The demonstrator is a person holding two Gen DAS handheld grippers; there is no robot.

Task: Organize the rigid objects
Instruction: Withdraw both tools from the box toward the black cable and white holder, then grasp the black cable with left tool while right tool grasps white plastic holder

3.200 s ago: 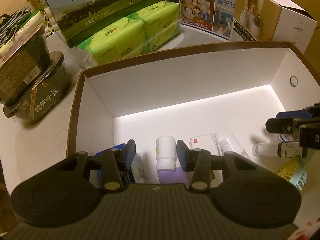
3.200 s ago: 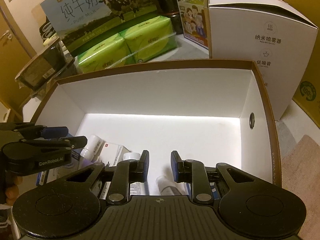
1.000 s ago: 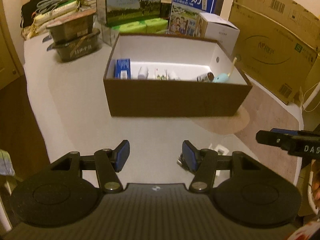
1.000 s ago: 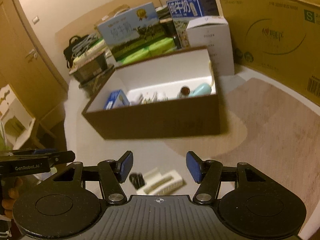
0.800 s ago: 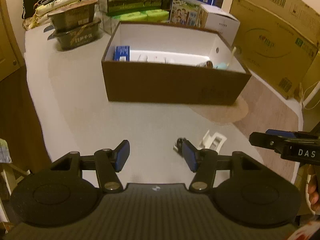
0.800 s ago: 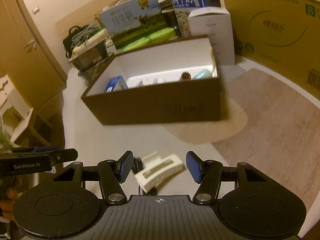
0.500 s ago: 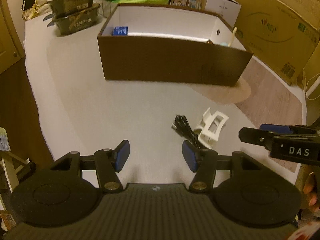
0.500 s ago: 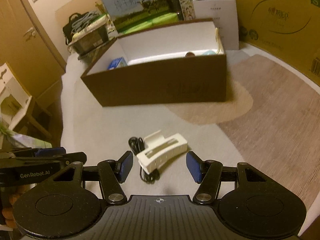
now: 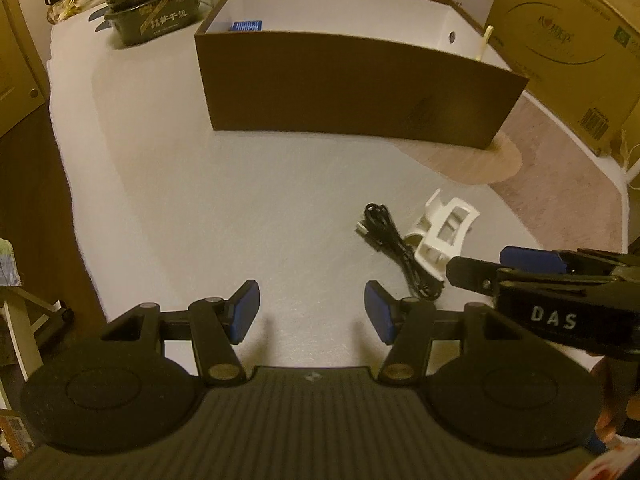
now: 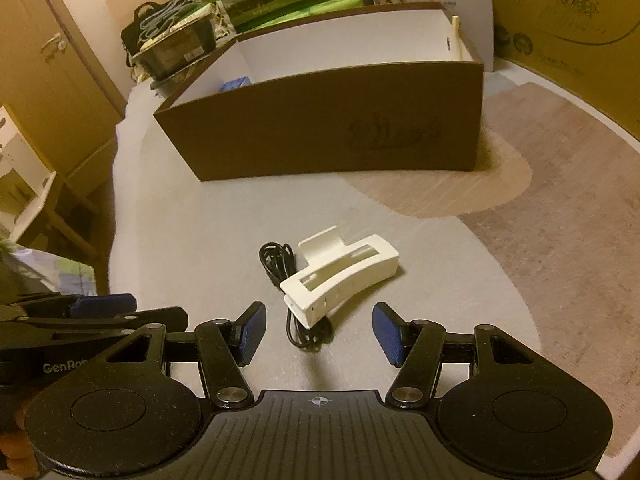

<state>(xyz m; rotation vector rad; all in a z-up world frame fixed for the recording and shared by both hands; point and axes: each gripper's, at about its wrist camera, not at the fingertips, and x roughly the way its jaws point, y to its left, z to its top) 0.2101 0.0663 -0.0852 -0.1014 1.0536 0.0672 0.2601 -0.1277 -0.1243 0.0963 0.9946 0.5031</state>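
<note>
Right gripper [image 10: 319,334] spread, empty; white plastic slotted holder [image 10: 340,278] just ahead, over black coiled cable [image 10: 280,268]. Straddle holder's narrow width.

My right gripper [image 10: 319,334] hangs over the pale surface [image 10: 192,248], fingers [image 10: 252,332] spread apart, nothing between the pads. Just ahead of my fingers, slightly left of centre, lies a white plastic clip [image 10: 342,280], long axis running from near-left to far-right. A coiled black cable [image 10: 280,276] lies touching it on its left side, one end passing under the clip's near end. Farther ahead stands an open brown cardboard box [image 10: 328,128], white inside; a blue item [image 10: 236,83] shows above its rim at the left. To my left, level with my fingers, my left gripper [image 10: 104,312] enters the view side-on; its opening cannot be read here.
</note>
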